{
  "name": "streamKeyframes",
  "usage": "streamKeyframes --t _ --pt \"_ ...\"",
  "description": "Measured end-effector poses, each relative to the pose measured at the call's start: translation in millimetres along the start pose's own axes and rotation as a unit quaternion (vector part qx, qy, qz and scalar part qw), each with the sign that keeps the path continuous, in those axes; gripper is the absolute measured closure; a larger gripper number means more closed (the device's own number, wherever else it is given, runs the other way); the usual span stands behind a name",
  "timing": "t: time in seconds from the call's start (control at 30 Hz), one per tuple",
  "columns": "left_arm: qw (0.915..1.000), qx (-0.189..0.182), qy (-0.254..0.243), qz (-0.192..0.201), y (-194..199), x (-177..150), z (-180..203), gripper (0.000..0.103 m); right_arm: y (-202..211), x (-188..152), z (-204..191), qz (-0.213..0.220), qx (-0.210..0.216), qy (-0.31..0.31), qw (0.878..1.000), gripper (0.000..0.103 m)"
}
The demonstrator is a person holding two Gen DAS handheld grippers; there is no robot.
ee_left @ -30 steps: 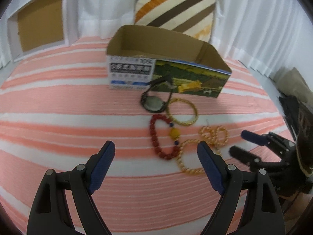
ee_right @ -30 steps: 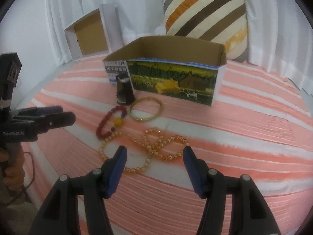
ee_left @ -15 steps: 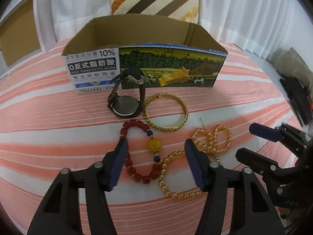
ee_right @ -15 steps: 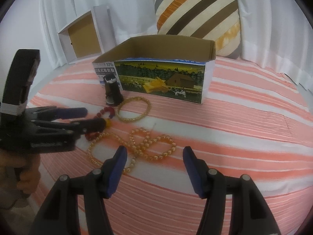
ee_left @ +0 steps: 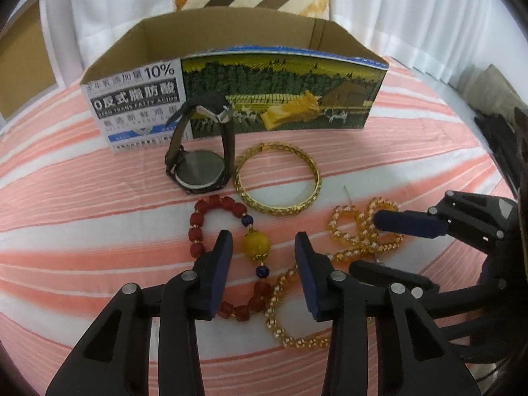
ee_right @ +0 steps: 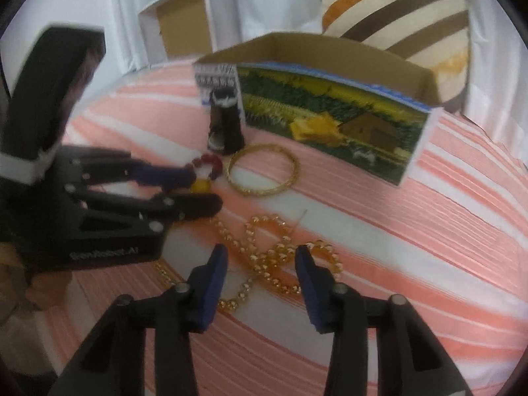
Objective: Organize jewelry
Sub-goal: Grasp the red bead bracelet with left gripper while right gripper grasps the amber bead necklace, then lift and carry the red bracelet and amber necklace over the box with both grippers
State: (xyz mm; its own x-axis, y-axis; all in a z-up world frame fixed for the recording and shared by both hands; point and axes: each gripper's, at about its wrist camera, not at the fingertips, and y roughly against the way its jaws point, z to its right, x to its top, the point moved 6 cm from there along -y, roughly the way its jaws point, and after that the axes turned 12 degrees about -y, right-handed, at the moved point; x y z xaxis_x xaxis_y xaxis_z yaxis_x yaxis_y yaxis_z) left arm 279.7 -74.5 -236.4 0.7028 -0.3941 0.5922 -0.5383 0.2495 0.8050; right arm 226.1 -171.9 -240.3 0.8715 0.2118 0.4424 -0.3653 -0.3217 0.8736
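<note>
While both grippers have closed in on the jewelry, left gripper (ee_left: 262, 260) narrowed but unclamped around red bead bracelet (ee_left: 227, 250), right gripper (ee_right: 260, 274) likewise over amber necklace (ee_right: 277, 257); pickup for the box (ee_left: 231, 79) looks imminent.

We hold our left gripper (ee_left: 262, 250) low at the bottom centre of its own view, its blue-padded fingers (ee_left: 220, 270) spread apart with nothing between them. In the right wrist view the same gripper (ee_right: 201, 194) reaches in from the left edge, blurred. Our right gripper (ee_right: 260, 277) sits at the bottom centre of its frame, jaws parted and empty; from the left wrist camera it (ee_left: 369, 244) enters from the right edge.
</note>
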Motion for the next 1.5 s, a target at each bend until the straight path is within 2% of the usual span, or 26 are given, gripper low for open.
streamKeyframes --t 0.07,0.13,0.17,0.2,0.27,0.33,0.53,0.6,0.87,1.5 --pt "0.9999 0.008 -0.009 0.002 0 0 2 0.065 -2 1 -3 0.002 -0.009 0.012 1.0 0.061" --pt "0.9999 0.01 -0.012 0.002 -1 0 3 0.074 -1 2 -6 0.004 -0.019 0.02 1.0 0.063" --pt "0.9999 0.011 -0.011 0.002 -1 0 2 0.084 -1 2 -7 0.004 -0.02 0.019 1.0 0.067" --pt "0.9999 0.008 -0.009 0.002 -2 1 3 0.087 0 3 -8 0.006 -0.025 0.018 1.0 0.073" --pt "1.0 0.0 -0.002 0.004 -1 0 1 0.087 2 3 -7 0.007 -0.028 0.011 1.0 0.078" --pt "1.0 0.0 -0.003 0.007 2 -2 0 0.088 5 2 -3 0.01 -0.036 -0.001 0.999 0.088" --pt "0.9996 -0.009 0.017 0.021 17 -10 -9 0.088 25 -8 8 0.019 -0.022 -0.046 0.999 0.088" --pt "0.9992 -0.013 0.025 0.03 25 -13 -13 0.088 30 -10 11 0.023 -0.016 -0.056 0.998 0.095" --pt "0.9966 -0.034 0.061 0.044 42 -19 -24 0.088 48 -10 18 0.037 -0.007 -0.089 0.995 0.095" --pt "0.9941 -0.039 0.076 0.067 77 -10 -20 0.088 73 5 16 0.074 0.004 -0.121 0.99 0.095"
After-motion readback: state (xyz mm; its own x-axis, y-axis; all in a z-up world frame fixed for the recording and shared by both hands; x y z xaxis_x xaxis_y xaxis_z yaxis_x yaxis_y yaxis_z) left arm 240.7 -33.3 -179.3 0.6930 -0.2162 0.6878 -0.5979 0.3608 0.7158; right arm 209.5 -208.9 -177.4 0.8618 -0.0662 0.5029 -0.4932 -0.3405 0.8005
